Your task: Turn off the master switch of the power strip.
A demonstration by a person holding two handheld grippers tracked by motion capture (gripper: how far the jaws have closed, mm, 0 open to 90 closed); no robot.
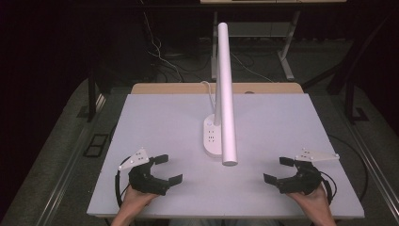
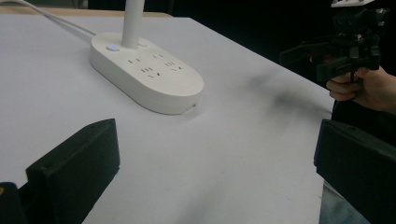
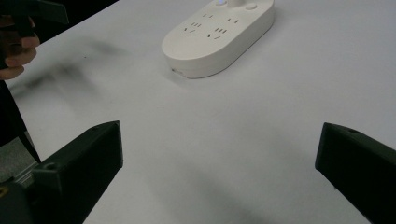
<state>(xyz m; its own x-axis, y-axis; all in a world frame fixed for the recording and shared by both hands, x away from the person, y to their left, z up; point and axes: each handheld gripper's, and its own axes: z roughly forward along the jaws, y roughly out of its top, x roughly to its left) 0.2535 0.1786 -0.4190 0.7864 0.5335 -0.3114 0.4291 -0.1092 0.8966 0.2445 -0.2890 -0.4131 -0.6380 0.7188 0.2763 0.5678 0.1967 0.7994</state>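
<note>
Resting near the front edge of the table (image 1: 155, 117), toward its left corner, the left hand-held gripper (image 1: 165, 168) stands with its jaws spread wide and nothing between them; the right hand-held gripper (image 1: 277, 169) sits likewise near the front edge toward the right corner, jaws just as wide and empty, each held from below by a hand. Between the two, about mid-table and slightly toward the far edge, stands the desk lamp (image 1: 225, 94): a white oval base (image 2: 147, 72) with socket slots and a small round button on top, from which a slim stem rises, and a long white tube head that leans forward over the base toward the front edge. A white cord (image 1: 207, 89) runs from the base off the far edge. The base looks like hard, smooth plastic, probably weighted enough to stay put, so its rounded sides would be slippery to pinch; the tube is stiff but long, likely light, and could lever the lamp over if pushed at its free end. The stem just above the base seems the surest place to take hold, or the tube near its joint if the head is to be swung. Nothing else lies on the table, and the way from either side is open; the cord may tug if the lamp is dragged.
</note>
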